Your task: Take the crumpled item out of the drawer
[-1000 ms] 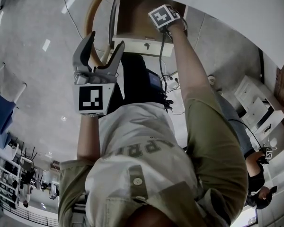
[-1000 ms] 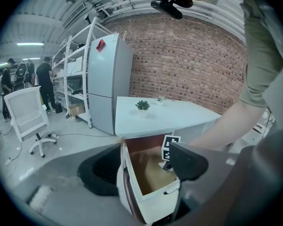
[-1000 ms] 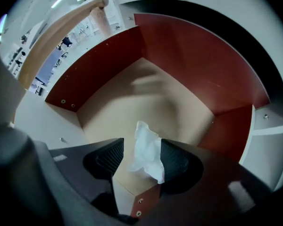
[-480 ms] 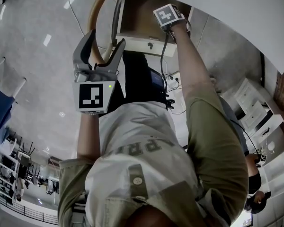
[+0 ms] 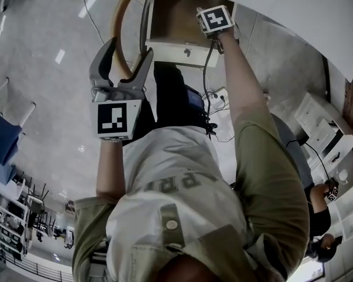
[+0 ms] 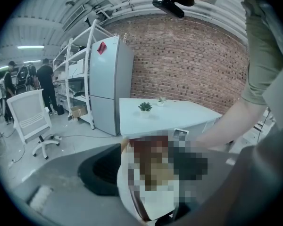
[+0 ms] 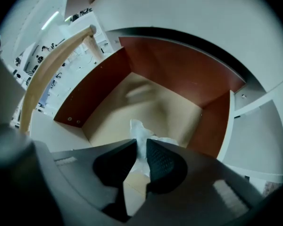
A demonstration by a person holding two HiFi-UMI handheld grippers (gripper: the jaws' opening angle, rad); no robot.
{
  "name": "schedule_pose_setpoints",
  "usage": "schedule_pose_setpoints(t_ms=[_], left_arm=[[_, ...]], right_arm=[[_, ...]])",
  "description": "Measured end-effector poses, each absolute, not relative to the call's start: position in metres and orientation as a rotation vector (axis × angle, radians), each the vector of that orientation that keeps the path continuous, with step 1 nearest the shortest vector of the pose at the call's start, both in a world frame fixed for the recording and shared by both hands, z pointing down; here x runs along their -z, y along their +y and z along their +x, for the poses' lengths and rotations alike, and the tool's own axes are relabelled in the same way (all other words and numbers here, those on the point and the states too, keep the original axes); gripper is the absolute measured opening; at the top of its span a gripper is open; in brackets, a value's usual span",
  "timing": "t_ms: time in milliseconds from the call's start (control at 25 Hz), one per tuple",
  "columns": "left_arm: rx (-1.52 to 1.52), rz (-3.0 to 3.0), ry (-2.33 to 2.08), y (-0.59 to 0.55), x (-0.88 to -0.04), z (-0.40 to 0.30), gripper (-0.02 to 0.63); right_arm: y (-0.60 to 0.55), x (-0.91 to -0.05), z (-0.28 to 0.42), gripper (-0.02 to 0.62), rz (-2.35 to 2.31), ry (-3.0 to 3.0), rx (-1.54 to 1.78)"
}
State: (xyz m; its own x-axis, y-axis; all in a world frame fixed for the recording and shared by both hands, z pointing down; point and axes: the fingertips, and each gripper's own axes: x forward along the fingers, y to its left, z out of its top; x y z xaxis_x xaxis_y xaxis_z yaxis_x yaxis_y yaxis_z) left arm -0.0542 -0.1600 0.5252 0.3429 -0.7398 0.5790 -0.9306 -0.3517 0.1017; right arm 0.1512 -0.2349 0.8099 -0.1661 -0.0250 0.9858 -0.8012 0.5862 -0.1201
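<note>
The drawer [image 7: 146, 102] stands pulled out, with red-brown walls and a pale floor; the head view shows its white front [image 5: 176, 53]. A white crumpled item [image 7: 140, 132] lies inside near the front. My right gripper [image 7: 141, 147] reaches into the drawer. Its jaws are closing, and the dark pads pinch the crumpled item between them. In the head view only its marker cube [image 5: 215, 20] shows above the drawer. My left gripper [image 5: 128, 49] hangs in the air left of the drawer front, open, with nothing between its fingers.
A curved tan wooden bar [image 5: 120, 34] runs beside the drawer's left side. A white desktop [image 5: 294, 10] overhangs the drawer. Cables and a power strip [image 5: 220, 98] lie on the floor below. A white shelf unit [image 5: 326, 134] stands at the right.
My right gripper's marker cube has shifted a little to the right over the drawer. The left gripper has stayed almost where it was.
</note>
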Motion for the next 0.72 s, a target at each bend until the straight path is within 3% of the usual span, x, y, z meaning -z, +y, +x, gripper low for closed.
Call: schedule_pose_setpoints(t_ms=[720], left_arm=[[-0.544,2.389,-1.367,-0.126,-0.456,-0.083,0.331]], right_arm=[[-0.204,-0.657,0.165,0.065,1.216,-1.774,-0.841]])
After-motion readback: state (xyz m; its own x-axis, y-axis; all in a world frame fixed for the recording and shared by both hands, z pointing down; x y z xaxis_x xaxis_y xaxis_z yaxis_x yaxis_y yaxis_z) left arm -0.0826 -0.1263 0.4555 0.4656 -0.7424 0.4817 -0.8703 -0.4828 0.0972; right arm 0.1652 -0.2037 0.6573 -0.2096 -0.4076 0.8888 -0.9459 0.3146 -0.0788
